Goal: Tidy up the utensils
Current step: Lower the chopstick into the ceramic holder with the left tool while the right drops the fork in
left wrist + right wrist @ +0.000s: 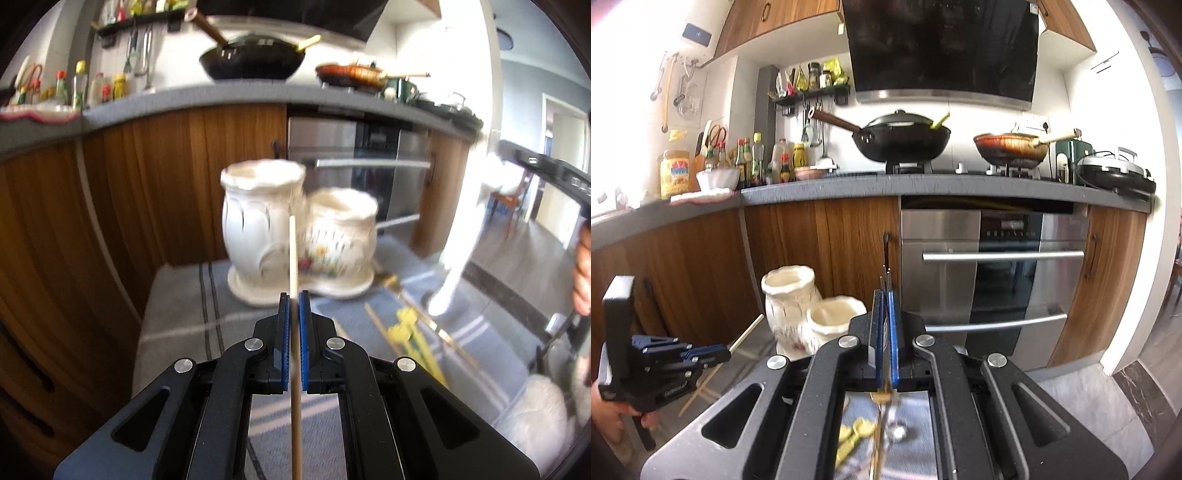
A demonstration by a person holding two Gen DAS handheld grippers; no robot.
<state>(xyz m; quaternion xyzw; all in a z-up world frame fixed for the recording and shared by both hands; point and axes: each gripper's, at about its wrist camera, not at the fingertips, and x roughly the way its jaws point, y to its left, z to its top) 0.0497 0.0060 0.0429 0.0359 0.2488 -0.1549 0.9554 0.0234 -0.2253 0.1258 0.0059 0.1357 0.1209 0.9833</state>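
Note:
My left gripper is shut on a pale wooden chopstick that stands upright between its blue pads. Just beyond it, a white ceramic utensil holder with two joined cups, one taller, sits on a striped grey cloth. My right gripper is shut on a thin metal utensil; its tips poke out above the pads and a gold-coloured part hangs below. In the right wrist view the left gripper with its chopstick is at lower left, near the holder.
Yellow utensils and more chopsticks lie on the cloth right of the holder. Wooden cabinets, a steel oven and a counter with a wok stand behind. A person's hand is at the right edge.

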